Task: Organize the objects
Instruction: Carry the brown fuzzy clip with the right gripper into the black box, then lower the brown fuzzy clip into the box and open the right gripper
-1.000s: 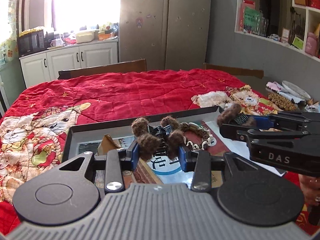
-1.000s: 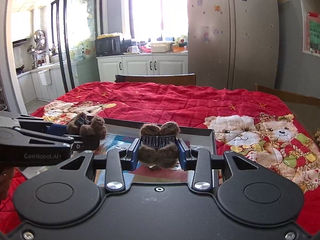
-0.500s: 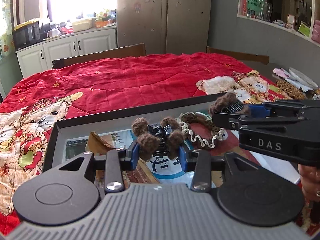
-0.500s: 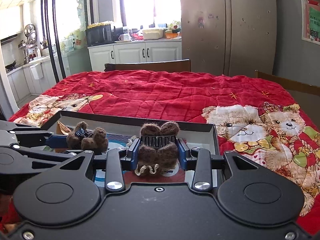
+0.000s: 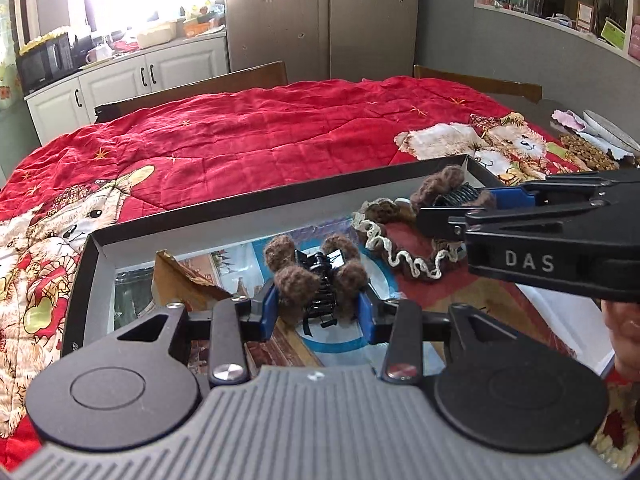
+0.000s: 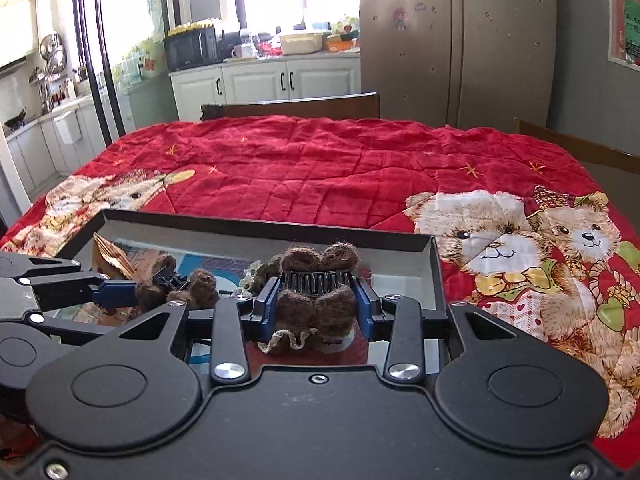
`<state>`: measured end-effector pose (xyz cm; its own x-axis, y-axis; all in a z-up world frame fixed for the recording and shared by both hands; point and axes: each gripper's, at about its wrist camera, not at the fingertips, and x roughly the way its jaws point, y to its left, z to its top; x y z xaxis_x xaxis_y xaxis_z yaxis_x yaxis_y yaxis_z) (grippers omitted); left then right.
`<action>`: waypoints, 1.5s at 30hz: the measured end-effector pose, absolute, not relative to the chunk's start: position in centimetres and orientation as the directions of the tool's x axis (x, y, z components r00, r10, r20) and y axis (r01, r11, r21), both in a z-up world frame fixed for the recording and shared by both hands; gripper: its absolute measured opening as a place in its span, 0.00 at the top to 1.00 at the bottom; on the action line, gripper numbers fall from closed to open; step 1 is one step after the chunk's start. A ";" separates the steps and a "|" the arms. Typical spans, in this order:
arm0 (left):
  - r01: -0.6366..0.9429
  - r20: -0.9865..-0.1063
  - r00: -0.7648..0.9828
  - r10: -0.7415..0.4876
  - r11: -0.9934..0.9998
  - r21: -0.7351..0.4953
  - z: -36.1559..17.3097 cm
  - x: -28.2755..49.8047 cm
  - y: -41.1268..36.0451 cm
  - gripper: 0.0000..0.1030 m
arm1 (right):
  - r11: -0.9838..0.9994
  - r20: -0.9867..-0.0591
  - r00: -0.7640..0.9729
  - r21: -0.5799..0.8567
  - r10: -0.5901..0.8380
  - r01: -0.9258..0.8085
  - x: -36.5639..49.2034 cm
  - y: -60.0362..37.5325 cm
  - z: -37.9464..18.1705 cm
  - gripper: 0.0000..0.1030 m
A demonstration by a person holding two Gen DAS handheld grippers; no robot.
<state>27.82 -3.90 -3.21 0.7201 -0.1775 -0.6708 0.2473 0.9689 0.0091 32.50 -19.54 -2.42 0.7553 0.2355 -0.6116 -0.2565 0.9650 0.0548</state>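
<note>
My left gripper (image 5: pixel 318 306) is shut on a brown fuzzy hair claw clip (image 5: pixel 316 276), held over the inside of a shallow black-rimmed box (image 5: pixel 280 196). My right gripper (image 6: pixel 316 306) is shut on a second brown fuzzy claw clip (image 6: pixel 318 280), held over the same box (image 6: pixel 432 280) near its right end. In the left wrist view the right gripper (image 5: pixel 456 204) comes in from the right with its clip (image 5: pixel 440 184). In the right wrist view the left gripper (image 6: pixel 168 292) shows at the left. A brown scrunchie with a cream frill (image 5: pixel 400 248) lies in the box under the right gripper.
The box sits on a red quilt with teddy bears (image 5: pixel 280 140) over the table. A brown paper piece (image 5: pixel 180 280) lies at the box's left. Beads and cloth items (image 5: pixel 588 148) lie at the table's right edge. Wooden chairs (image 6: pixel 292 106) stand behind the table.
Both grippers have come down and forward over the box with their clips still held. The box and the scrunchie look larger and lower in both views.
</note>
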 end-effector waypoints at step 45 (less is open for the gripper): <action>0.239 -0.655 0.741 -0.146 0.969 0.055 -2.9 27.4 -4.1 0.31 | 0.959 -0.639 0.723 0.095 0.265 -0.267 32.8 -19.9 -2.7 0.53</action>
<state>27.38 -4.11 -2.87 0.7412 -0.1457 -0.6552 0.2390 0.9695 0.0549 32.82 -19.89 -2.69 0.7226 0.2648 -0.6386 -0.2675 0.9589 0.0949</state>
